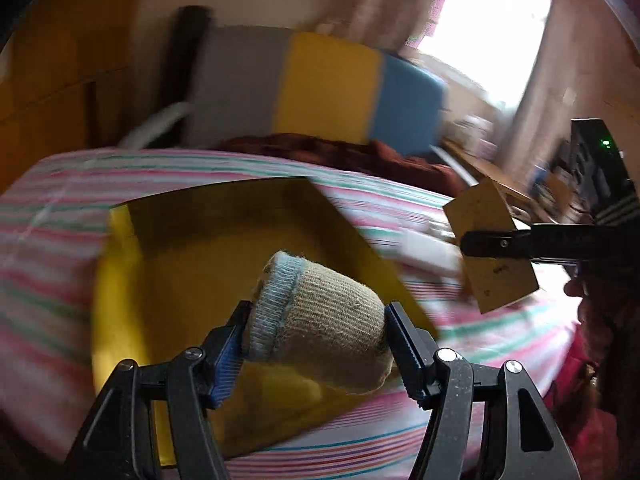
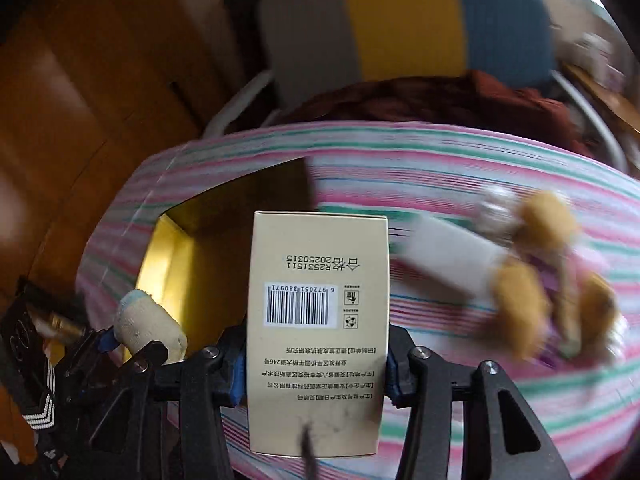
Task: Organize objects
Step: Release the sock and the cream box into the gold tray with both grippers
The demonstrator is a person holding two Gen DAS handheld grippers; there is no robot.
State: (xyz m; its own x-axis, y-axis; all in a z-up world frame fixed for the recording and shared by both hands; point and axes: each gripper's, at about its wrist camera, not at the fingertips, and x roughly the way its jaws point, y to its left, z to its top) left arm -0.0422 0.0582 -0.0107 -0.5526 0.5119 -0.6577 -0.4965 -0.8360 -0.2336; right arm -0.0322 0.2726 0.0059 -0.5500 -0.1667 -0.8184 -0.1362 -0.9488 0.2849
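Both wrist views close above shared yellow box [image 1: 192,264].

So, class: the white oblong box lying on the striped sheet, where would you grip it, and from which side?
Probably across its two long sides near the middle, coming from above: the white oblong box lies flat on the striped sheet, with a plush toy beside one end.

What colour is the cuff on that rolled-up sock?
Light blue; the rolled-up sock itself is beige. It shows best in the left wrist view.
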